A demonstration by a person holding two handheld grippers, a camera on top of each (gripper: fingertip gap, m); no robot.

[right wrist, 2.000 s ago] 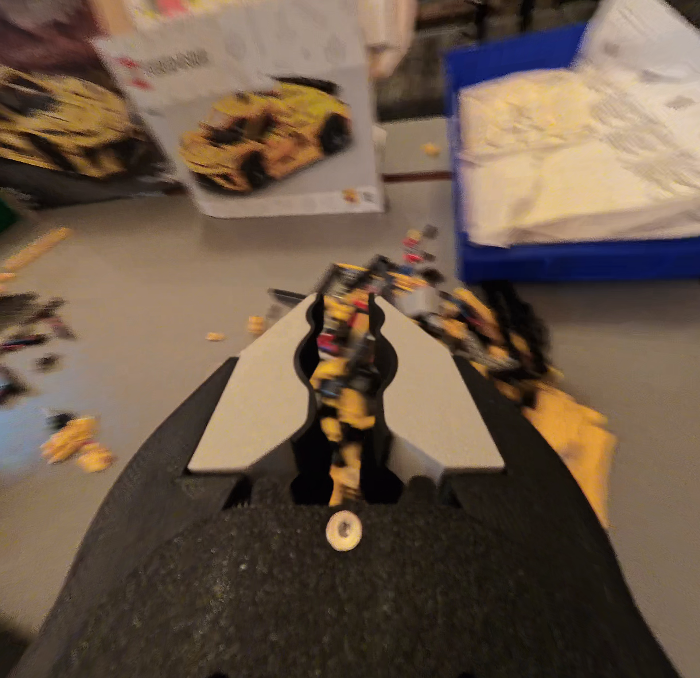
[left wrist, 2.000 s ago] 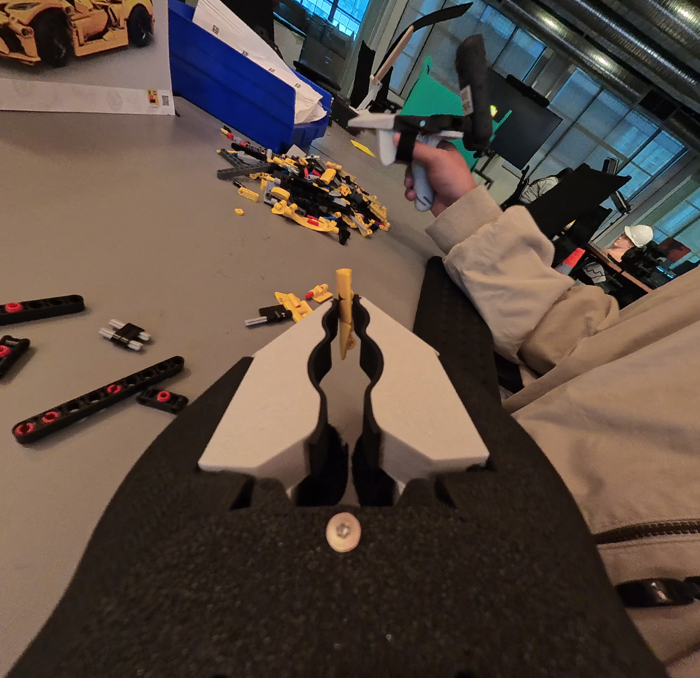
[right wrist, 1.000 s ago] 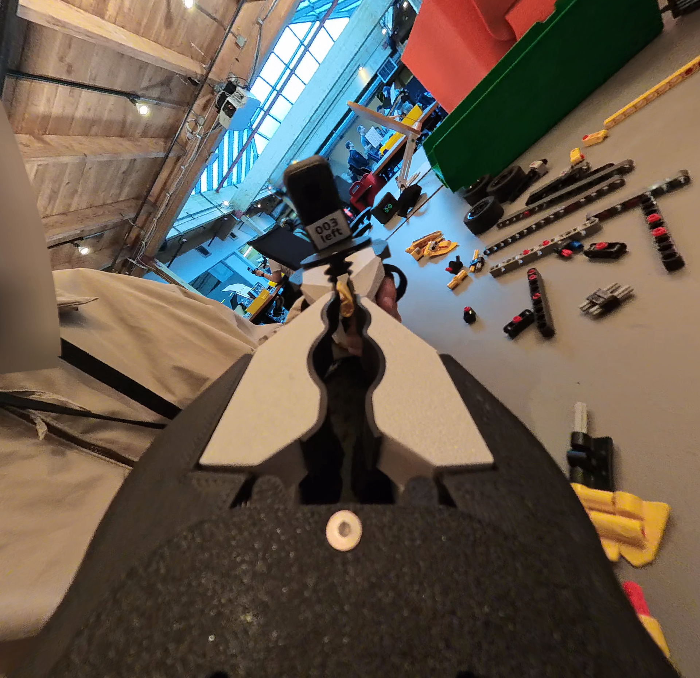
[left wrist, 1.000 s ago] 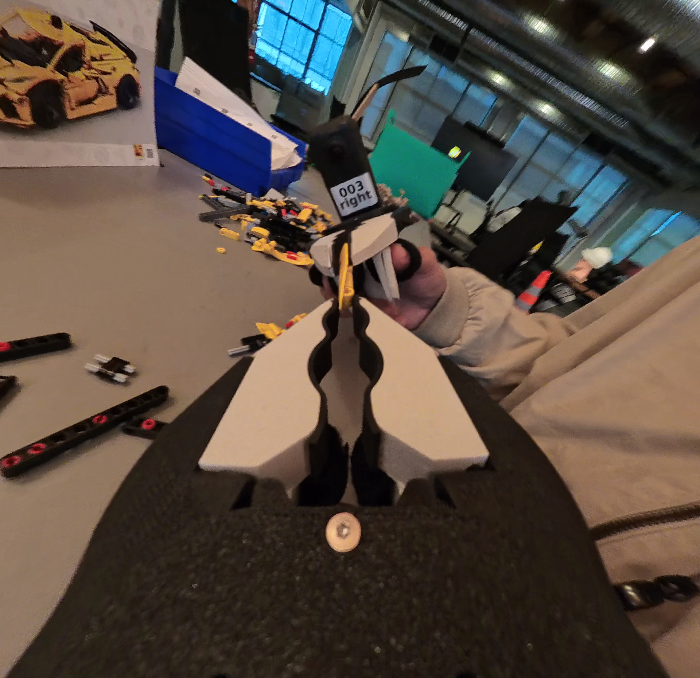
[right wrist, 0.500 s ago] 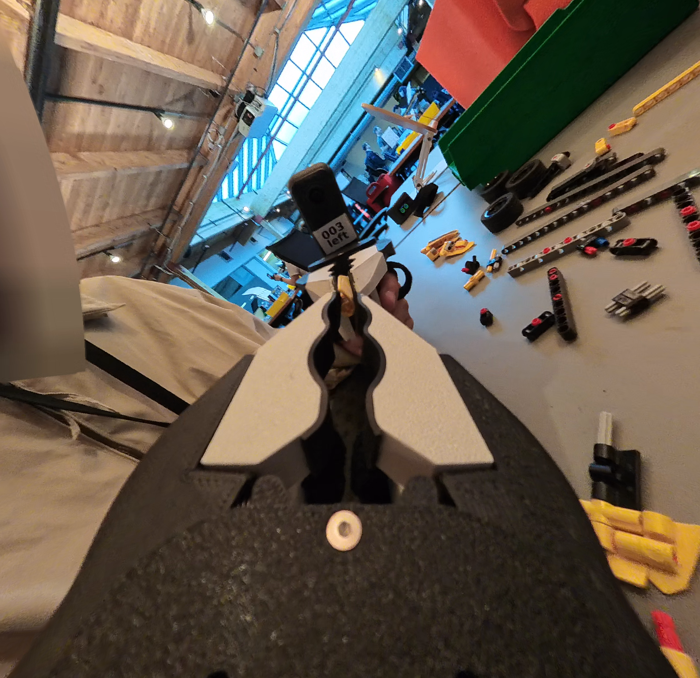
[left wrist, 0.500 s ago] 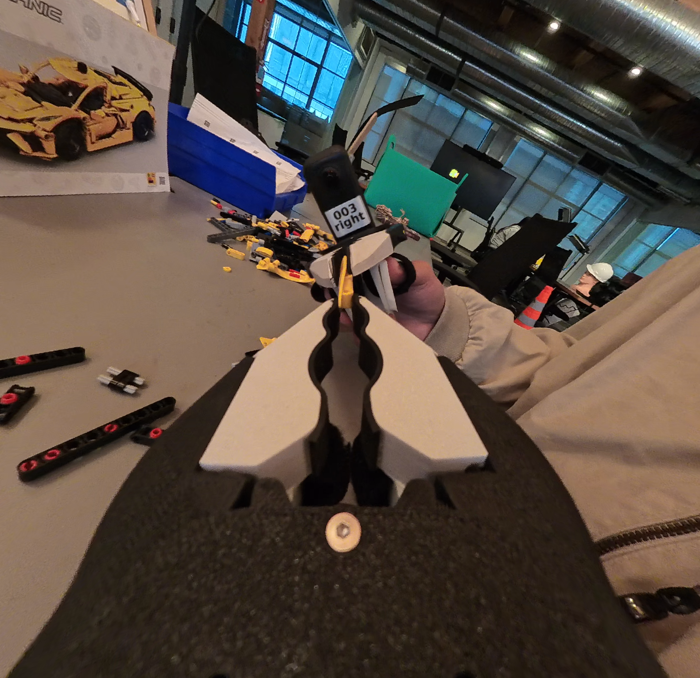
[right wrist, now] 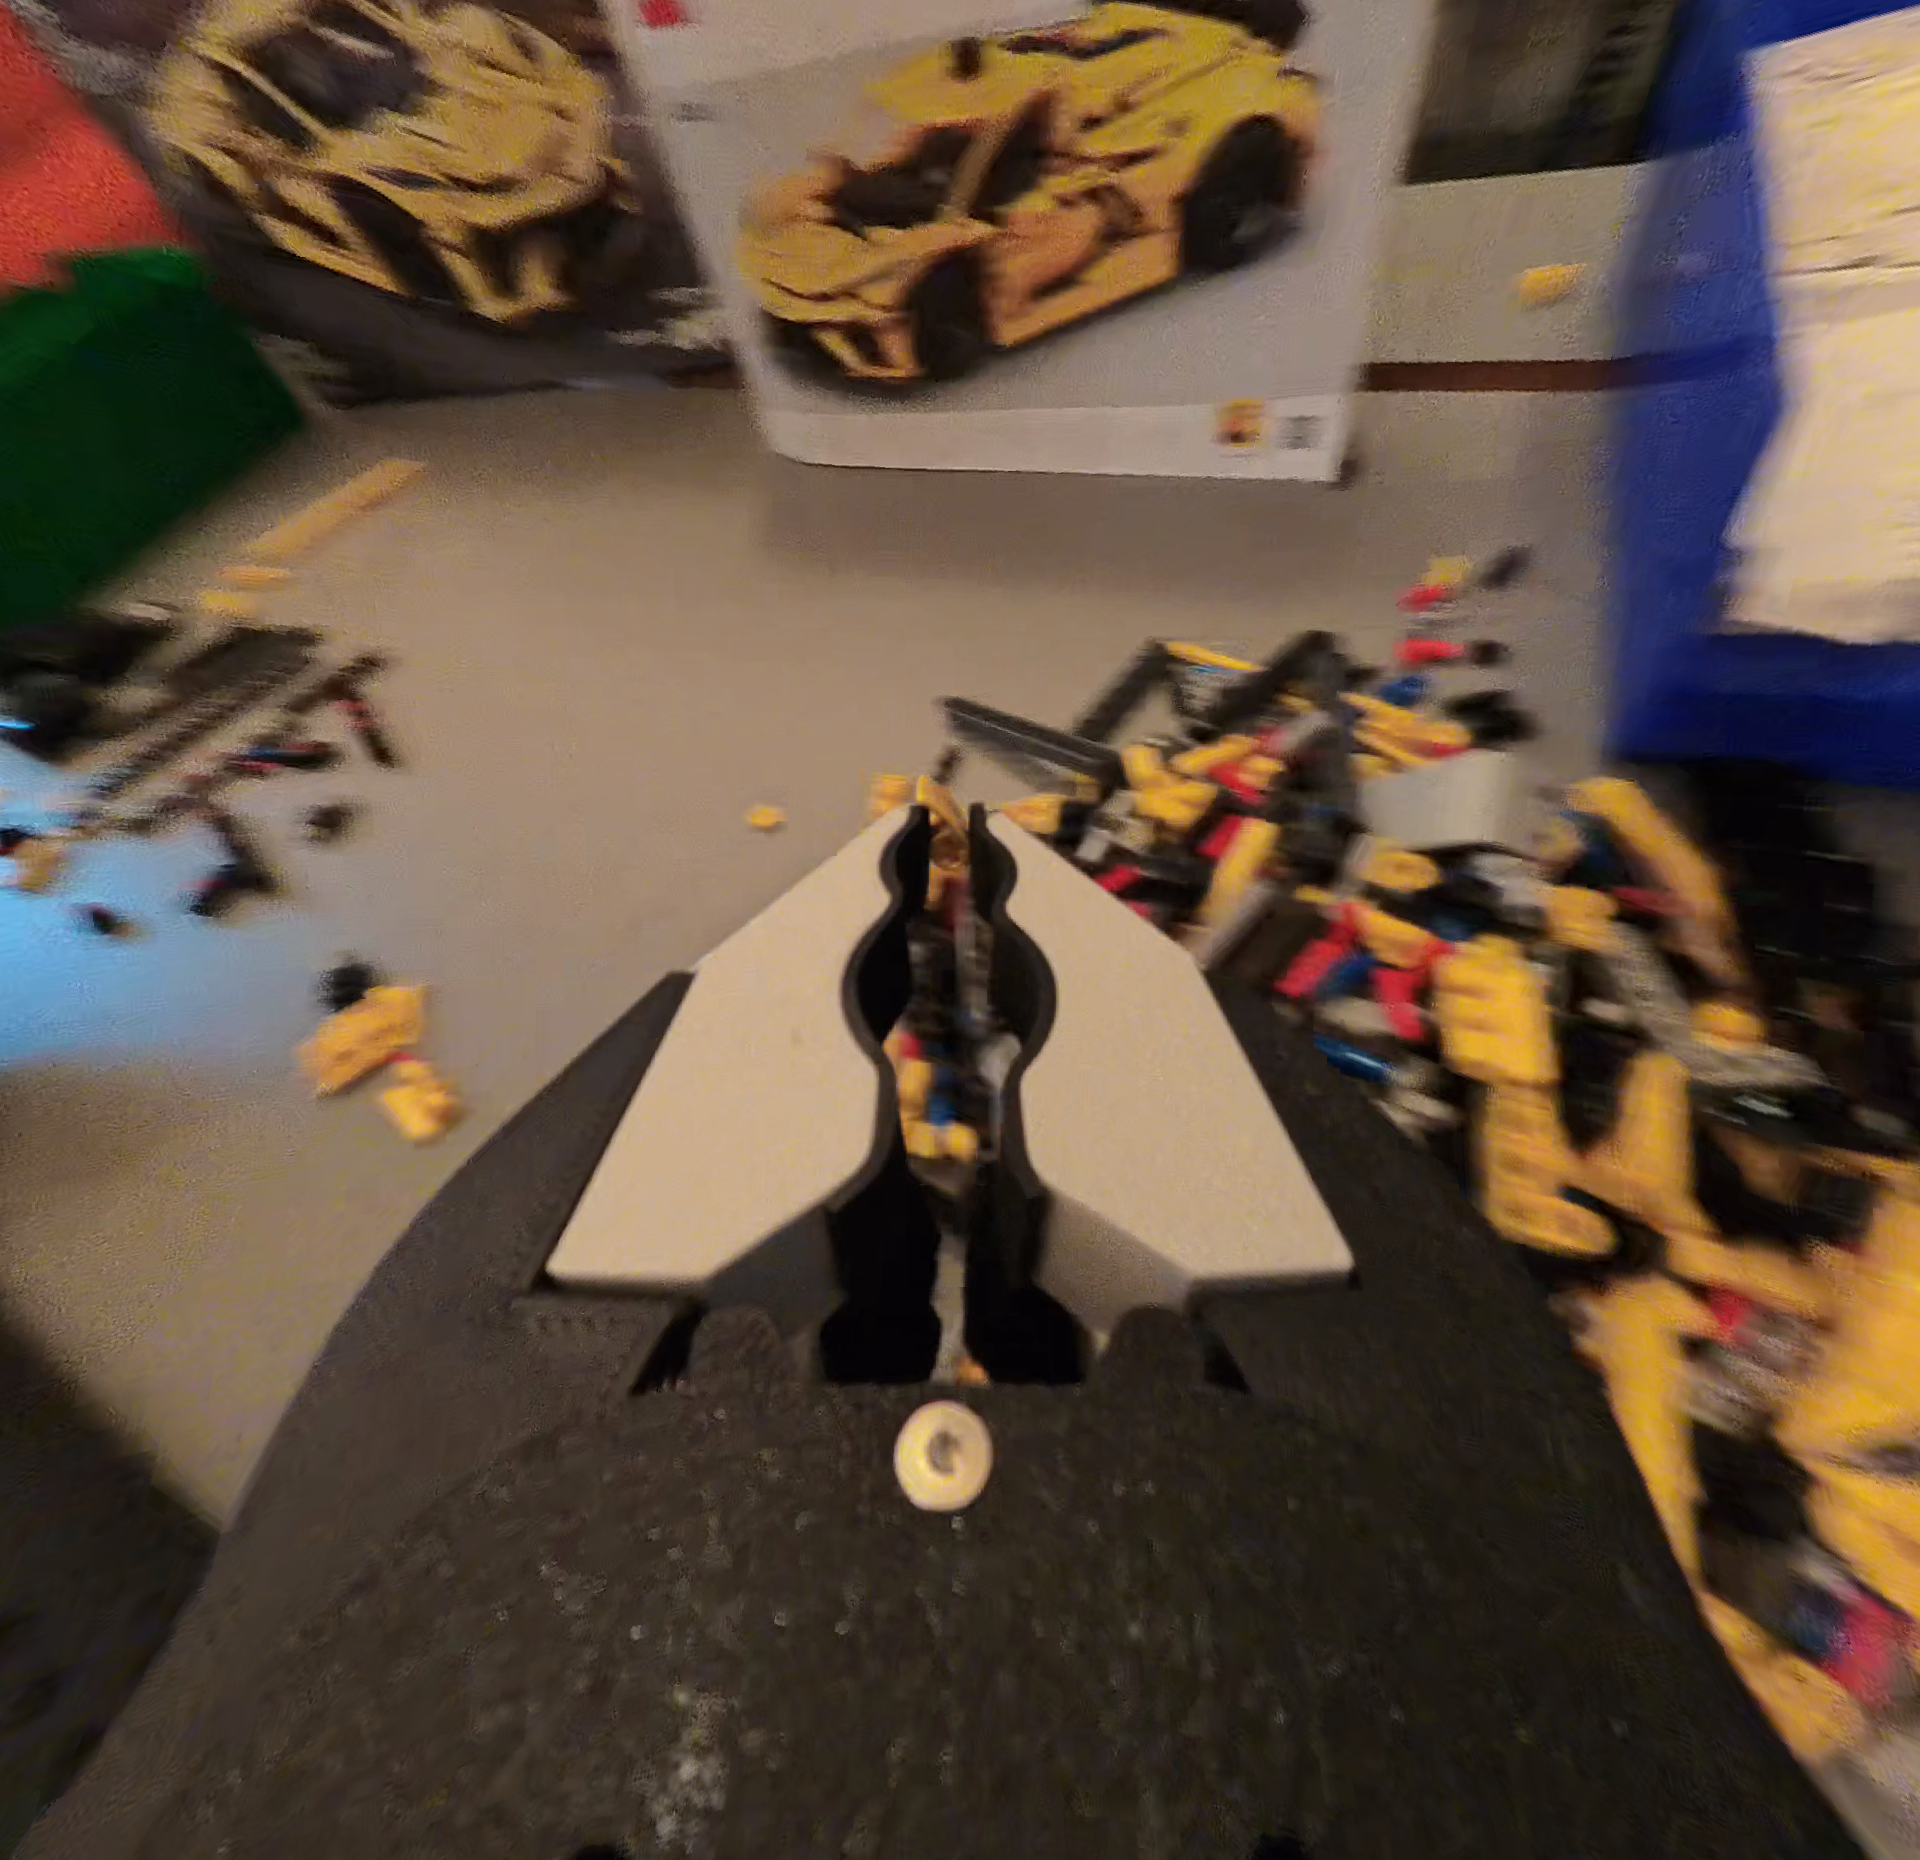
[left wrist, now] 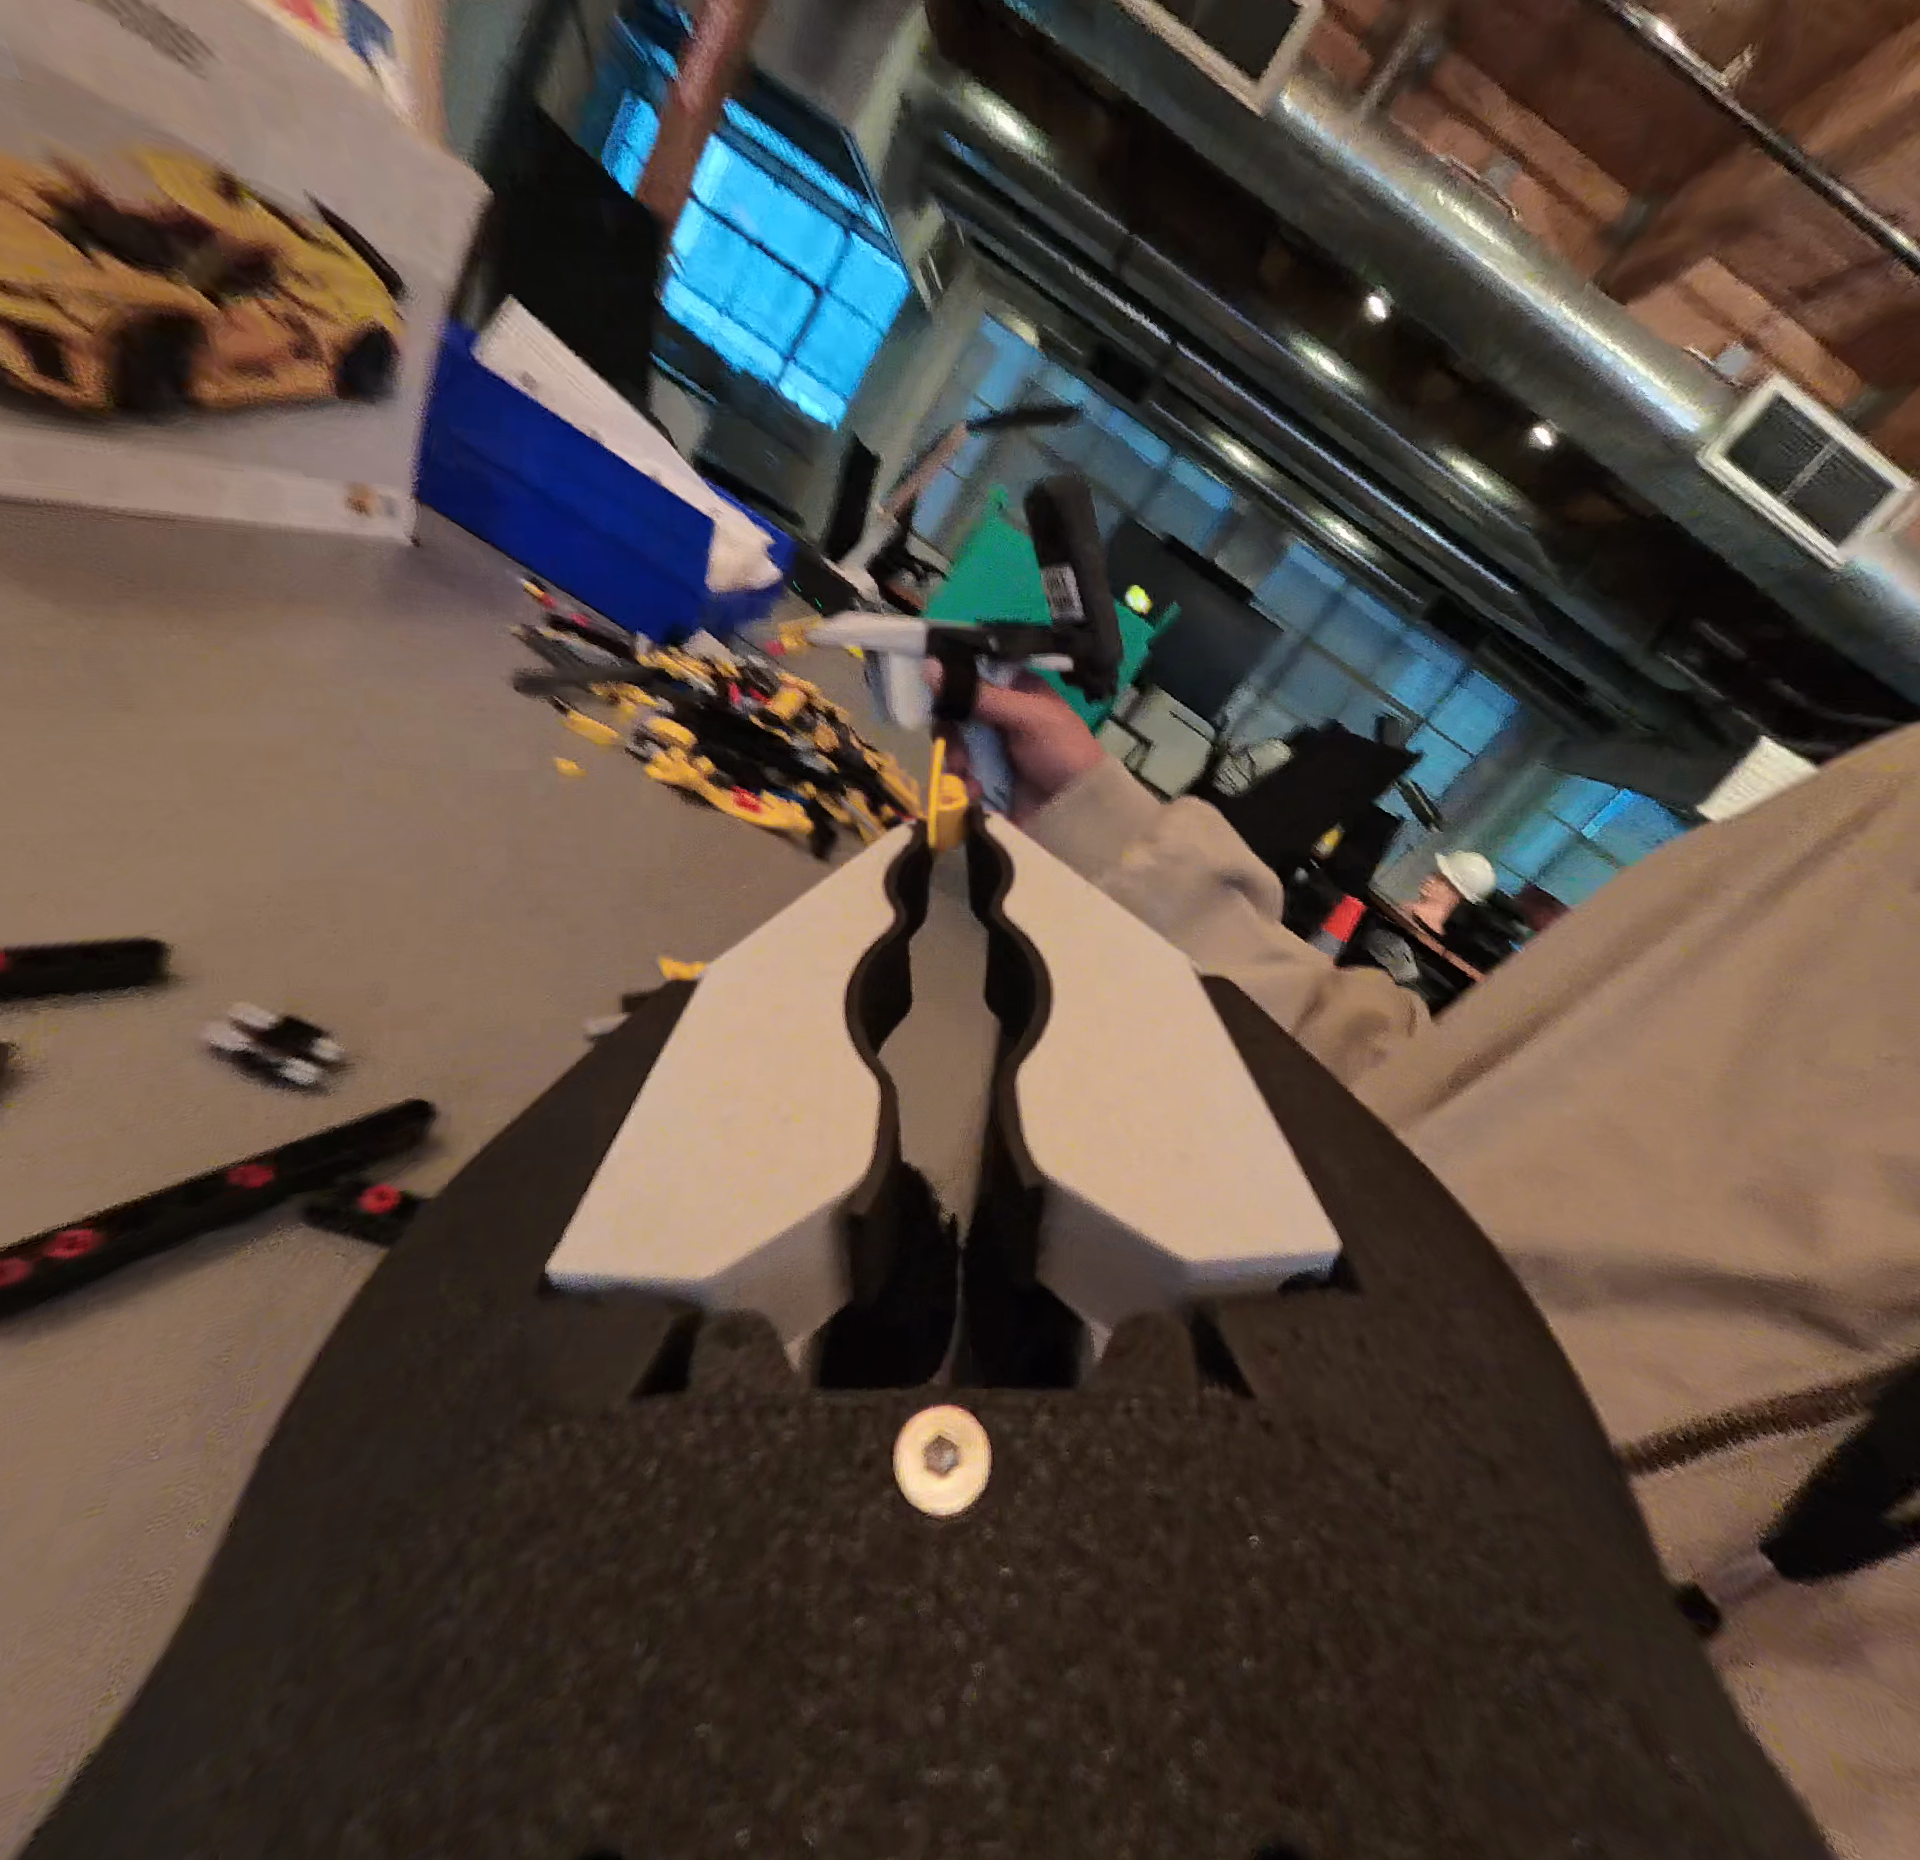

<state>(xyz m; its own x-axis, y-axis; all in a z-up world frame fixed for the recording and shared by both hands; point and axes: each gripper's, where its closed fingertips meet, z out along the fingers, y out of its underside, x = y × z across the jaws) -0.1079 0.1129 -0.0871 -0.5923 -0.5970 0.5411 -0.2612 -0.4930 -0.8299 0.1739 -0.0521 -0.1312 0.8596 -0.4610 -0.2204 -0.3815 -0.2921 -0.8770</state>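
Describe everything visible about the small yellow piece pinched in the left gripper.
The small yellow piece is a slim plastic part, smooth and bright, standing roughly upright. Its lower end is clamped at the tips of the left gripper, whose jaws are closed on it; its upper end pokes free above them. It is off the table, and only the gripper's pads touch it.

Brick pile (left wrist: 727, 740) on table (left wrist: 260, 771), bin (left wrist: 561, 511) behind it, beams (left wrist: 208, 1197) lying left

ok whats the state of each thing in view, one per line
left tool: shut on yellow piece
right tool: nearly shut, small yellow part at its tips, too blurred to confirm a grip
brick pile: loose, scattered on table
blue bin: open, papers inside
car box: standing upright
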